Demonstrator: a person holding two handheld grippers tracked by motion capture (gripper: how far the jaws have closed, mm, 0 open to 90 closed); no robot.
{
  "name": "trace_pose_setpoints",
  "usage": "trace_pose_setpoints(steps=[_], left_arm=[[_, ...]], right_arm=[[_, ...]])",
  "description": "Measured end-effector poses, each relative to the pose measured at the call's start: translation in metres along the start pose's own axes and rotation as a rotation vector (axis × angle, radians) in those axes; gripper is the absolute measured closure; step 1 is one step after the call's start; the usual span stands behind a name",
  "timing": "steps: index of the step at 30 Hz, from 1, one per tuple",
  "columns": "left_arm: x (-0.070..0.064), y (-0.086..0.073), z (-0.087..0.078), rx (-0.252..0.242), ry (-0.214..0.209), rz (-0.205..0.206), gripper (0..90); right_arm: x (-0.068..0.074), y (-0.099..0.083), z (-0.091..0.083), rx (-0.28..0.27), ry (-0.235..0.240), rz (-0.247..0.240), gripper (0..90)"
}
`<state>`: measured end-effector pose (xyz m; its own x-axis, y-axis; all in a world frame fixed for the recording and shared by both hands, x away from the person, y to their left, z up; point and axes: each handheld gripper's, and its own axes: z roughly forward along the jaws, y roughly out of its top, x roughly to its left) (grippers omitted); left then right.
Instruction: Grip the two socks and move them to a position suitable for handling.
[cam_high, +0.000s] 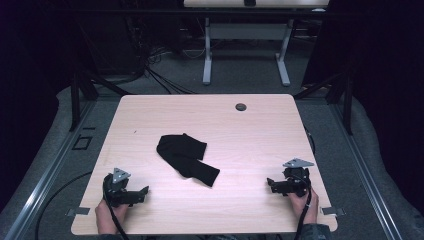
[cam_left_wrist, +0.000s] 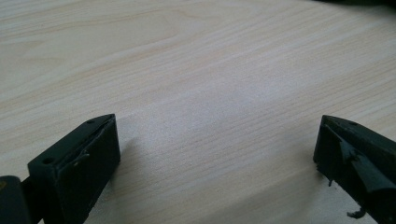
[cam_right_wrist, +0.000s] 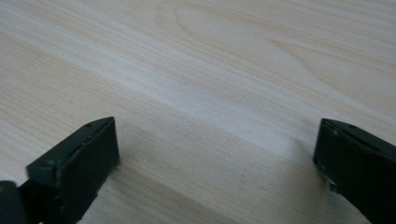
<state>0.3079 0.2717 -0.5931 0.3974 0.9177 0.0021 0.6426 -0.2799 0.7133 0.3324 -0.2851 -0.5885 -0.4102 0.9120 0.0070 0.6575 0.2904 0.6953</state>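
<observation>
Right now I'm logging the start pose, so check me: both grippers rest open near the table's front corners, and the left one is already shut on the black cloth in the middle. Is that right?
Not quite. The left gripper holds nothing: the left gripper view shows its fingers wide apart over bare table. In the high view, the black cloth lies untouched mid-table. The right gripper is open too.

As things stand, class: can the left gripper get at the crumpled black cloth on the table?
Probably yes. The left gripper has its jaws open, and bare light wooden tabletop lies between it and the crumpled black cloth, with nothing in between.
</observation>
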Motion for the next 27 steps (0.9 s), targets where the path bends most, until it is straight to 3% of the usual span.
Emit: trace_pose_setpoints(steps=[27], left_arm=[[0.0027,0.0006,0.0003,0.000,-0.009,0.009,0.5]], right_arm=[[0.0003,-0.0007,0.0004,-0.010,-0.002,0.001,0.0]])
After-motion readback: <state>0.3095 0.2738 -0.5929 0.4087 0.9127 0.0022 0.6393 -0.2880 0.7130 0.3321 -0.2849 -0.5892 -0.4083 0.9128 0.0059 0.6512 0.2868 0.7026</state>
